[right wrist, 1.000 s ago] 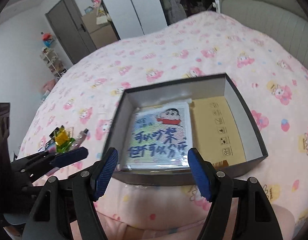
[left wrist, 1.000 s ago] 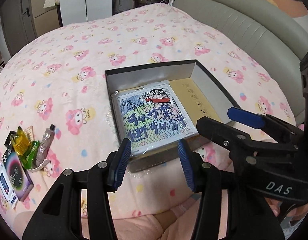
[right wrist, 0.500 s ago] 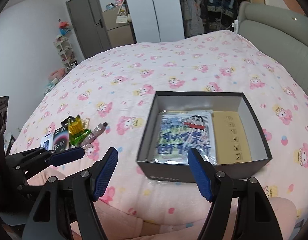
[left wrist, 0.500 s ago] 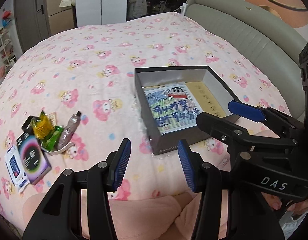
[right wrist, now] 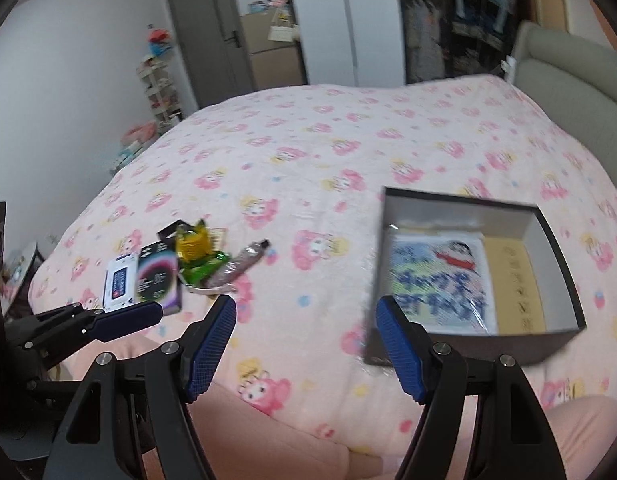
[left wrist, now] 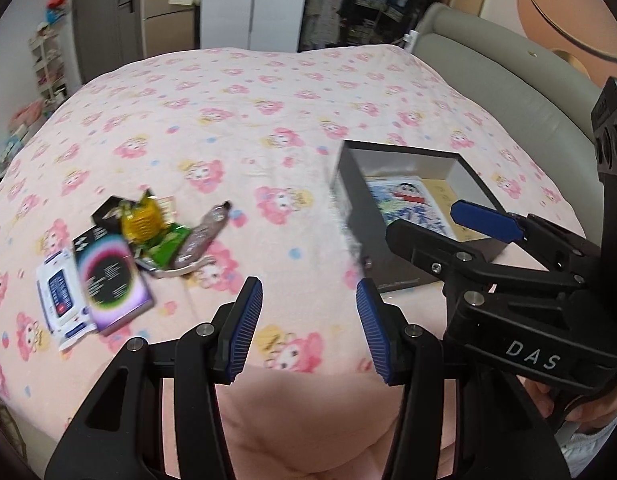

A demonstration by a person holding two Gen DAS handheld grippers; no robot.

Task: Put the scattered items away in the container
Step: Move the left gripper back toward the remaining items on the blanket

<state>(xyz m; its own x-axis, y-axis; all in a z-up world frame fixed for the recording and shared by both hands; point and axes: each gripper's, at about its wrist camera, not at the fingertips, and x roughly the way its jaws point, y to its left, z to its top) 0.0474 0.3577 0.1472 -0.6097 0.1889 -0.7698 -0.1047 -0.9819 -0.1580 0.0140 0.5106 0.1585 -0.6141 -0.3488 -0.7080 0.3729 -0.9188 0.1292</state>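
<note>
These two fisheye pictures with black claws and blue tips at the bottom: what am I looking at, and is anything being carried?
There is no robot. A person holds a hand tool in each hand, each with two jaws and a camera looking along them. One picture comes from the left gripper, the other from the right gripper; each also shows the other tool at its edge. Both stand open and carry nothing.

They hover over a bed with a pink cartoon-print blanket. On it sits an open dark grey cardboard box already holding a plastic-wrapped cartoon picture. To its left lies a small heap: a white card packet, a black booklet with a coloured ring, a yellow and green wrapper and a grey squeezed tube.
</note>
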